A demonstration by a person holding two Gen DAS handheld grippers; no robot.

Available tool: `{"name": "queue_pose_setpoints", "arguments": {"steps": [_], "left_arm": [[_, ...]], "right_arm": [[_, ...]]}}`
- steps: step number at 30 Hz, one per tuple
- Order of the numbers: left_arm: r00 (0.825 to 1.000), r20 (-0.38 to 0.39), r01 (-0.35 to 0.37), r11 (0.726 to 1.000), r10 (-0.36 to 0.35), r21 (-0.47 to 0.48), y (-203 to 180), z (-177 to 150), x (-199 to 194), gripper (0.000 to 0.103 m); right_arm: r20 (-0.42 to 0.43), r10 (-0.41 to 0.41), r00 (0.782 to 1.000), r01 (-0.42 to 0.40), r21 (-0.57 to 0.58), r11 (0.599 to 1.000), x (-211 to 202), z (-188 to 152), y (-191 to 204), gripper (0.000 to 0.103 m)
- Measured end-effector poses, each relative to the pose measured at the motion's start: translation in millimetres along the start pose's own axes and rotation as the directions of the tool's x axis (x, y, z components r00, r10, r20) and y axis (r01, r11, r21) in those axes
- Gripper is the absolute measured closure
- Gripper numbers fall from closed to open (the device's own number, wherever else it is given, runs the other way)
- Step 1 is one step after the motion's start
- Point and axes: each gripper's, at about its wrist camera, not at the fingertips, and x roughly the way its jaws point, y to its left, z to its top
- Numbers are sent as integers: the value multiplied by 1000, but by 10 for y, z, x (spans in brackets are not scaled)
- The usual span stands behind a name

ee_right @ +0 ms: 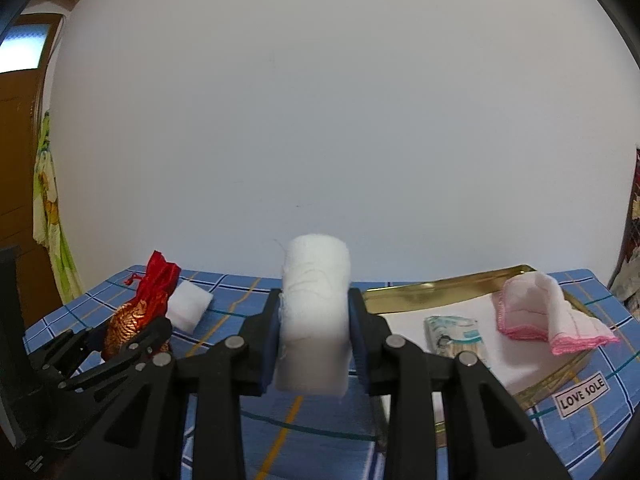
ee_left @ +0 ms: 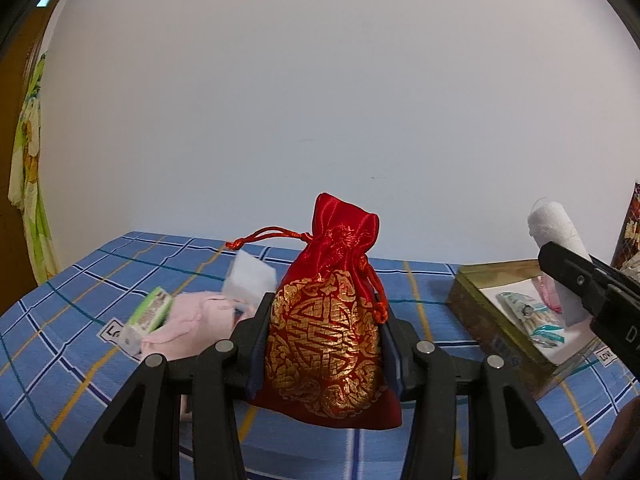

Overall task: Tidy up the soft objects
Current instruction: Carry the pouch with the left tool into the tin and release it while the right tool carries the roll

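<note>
My left gripper [ee_left: 324, 344] is shut on a red and gold drawstring pouch [ee_left: 328, 320] and holds it upright above the blue checked cloth; the pouch also shows at the left of the right wrist view [ee_right: 136, 316]. My right gripper [ee_right: 314, 336] is shut on a white gauze roll [ee_right: 314, 316], held upright just left of the gold tray [ee_right: 440, 292]. In the left wrist view the roll [ee_left: 556, 232] and right gripper are above the tray [ee_left: 480, 320]. The tray holds a folded pink-edged cloth [ee_right: 540, 312] and a teal packet [ee_right: 456, 334].
A white cotton pad [ee_left: 250, 276], a pale pink cloth [ee_left: 192, 324] and a small green box [ee_left: 150, 312] lie on the table at the left. A dark patterned box [ee_left: 632, 232] stands at the far right. A white wall is behind the table.
</note>
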Motion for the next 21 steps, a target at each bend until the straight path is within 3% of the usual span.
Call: {"name": "queue_pose_setpoints", "arguments": {"steps": [21], "left_arm": [[989, -5, 149, 988, -148, 48, -928, -20, 81, 54]], "right_arm": [[-32, -160, 987, 161, 19, 987, -5, 39, -711, 71]]}}
